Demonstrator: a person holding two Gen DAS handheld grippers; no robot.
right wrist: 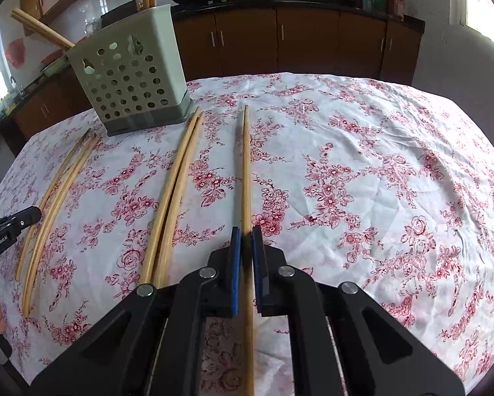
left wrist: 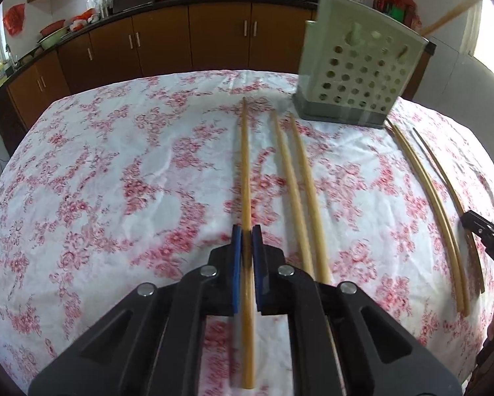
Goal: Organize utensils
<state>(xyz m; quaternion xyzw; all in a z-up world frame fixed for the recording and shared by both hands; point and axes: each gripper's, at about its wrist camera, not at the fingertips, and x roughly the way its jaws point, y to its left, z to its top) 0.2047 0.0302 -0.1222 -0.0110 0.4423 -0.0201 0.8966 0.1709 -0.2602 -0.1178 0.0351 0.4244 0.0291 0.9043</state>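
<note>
My left gripper [left wrist: 246, 231] is shut on a wooden chopstick [left wrist: 245, 171] that runs forward between the blue pads [left wrist: 236, 241]. My right gripper [right wrist: 246, 231] is shut on another chopstick [right wrist: 246, 165] the same way. A grey perforated utensil holder [left wrist: 359, 76] stands on the table with several chopsticks in it; it also shows in the right wrist view [right wrist: 131, 72]. Loose chopsticks lie on the cloth: a pair [left wrist: 296, 191] right of my left gripper, and a pair [right wrist: 172, 194] left of my right gripper. The right gripper's tip [left wrist: 484, 231] shows at the left view's right edge.
The table carries a white cloth with red flowers [left wrist: 115, 165]. More chopsticks [right wrist: 55, 194] lie at the right view's left side near the left gripper's tip [right wrist: 13, 224]. Brown kitchen cabinets [left wrist: 187, 39] with pans on the counter stand beyond the table.
</note>
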